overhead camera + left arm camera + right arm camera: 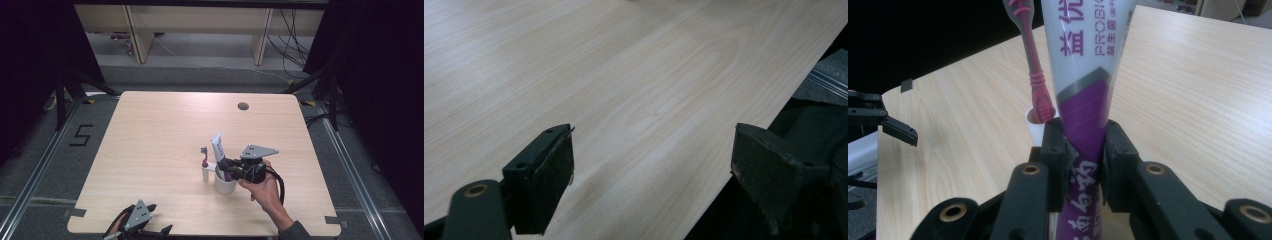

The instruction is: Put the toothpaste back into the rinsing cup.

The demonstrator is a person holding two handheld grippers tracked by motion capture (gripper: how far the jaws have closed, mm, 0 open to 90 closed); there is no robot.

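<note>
A white and purple toothpaste tube (220,152) stands upright in a white cup (224,184) near the table's middle front. My right gripper (229,167) is shut on the tube's purple lower part (1084,120), both pads pressing its sides just above the cup. A pink toothbrush (204,156) stands upright in a small white holder (205,173) at the cup's left side; in the right gripper view the toothbrush (1034,65) rises just left of the tube. My left gripper (145,220) rests at the table's front left edge, its jaws wide apart over bare wood (651,165).
The light wooden table (165,130) has a round cable hole (243,106) near its far edge. Dark floor with rails lies on both sides, and shelving stands beyond the table. In the right gripper view the left gripper (878,122) is at the far left.
</note>
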